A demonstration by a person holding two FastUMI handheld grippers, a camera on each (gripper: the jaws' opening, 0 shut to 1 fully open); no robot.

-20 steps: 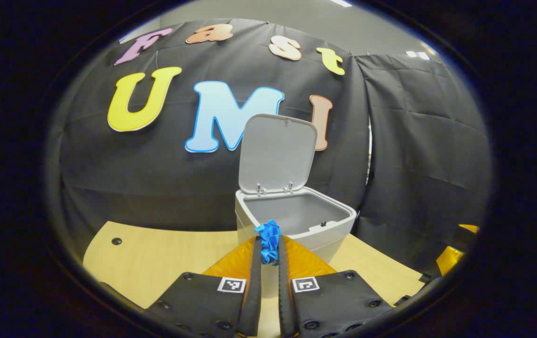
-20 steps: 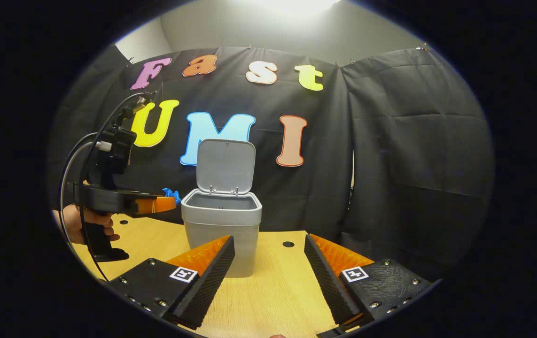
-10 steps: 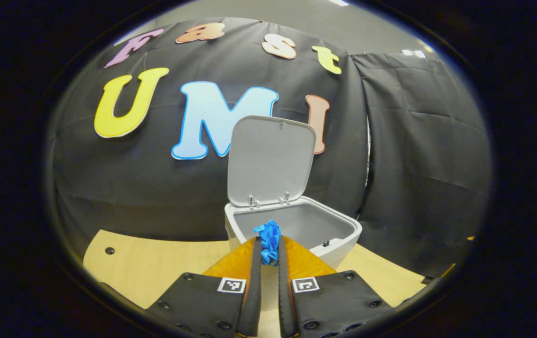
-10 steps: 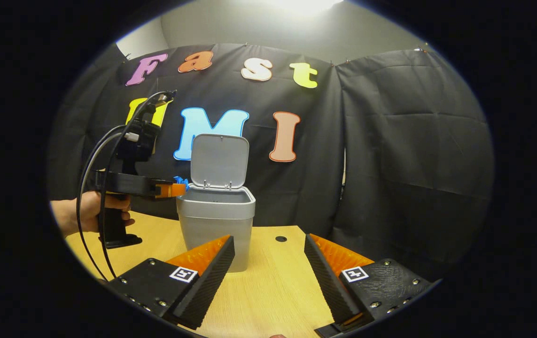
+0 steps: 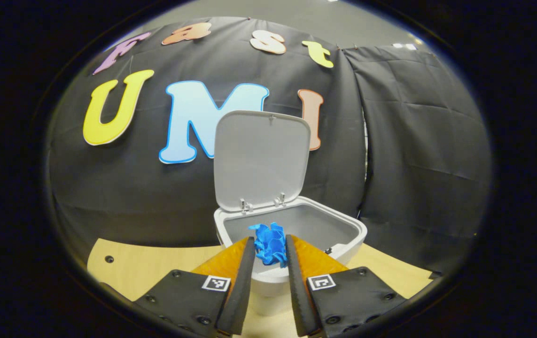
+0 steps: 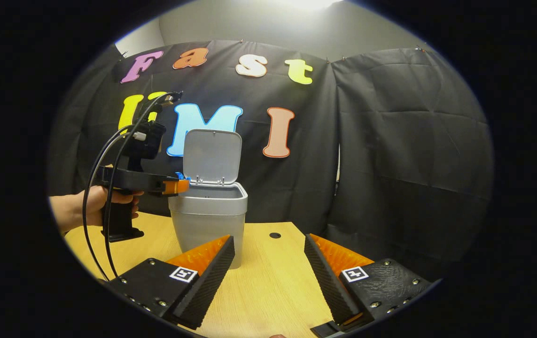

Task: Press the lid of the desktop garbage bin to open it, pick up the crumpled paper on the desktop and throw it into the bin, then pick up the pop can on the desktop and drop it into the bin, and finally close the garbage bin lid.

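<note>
The grey bin [image 5: 349, 232] stands on the wooden table with its lid [image 5: 261, 157] swung upright at the back. My left gripper [image 5: 269, 241] hovers over the bin's near rim, its fingers holding a blue crumpled paper [image 5: 270, 247] above the opening. In the right gripper view the bin [image 6: 207, 220] and raised lid [image 6: 212, 155] stand left of centre, and the left gripper [image 6: 181, 185] reaches level over the rim from the left with a bit of blue paper [image 6: 182, 176] at its tip. My right gripper [image 6: 268, 240] hangs open and empty above the table, short of the bin.
A person's hand [image 6: 85, 211] grips the left gripper's handle, with cables looping beside it. The light wooden table [image 6: 268, 291] has a small round hole [image 6: 275, 235] right of the bin. Black cloth walls stand close behind the bin.
My left gripper moved forward with the paper from beside the bin to over its opening, and its fingers spread slightly. The right gripper stayed open and drifted a little right.
</note>
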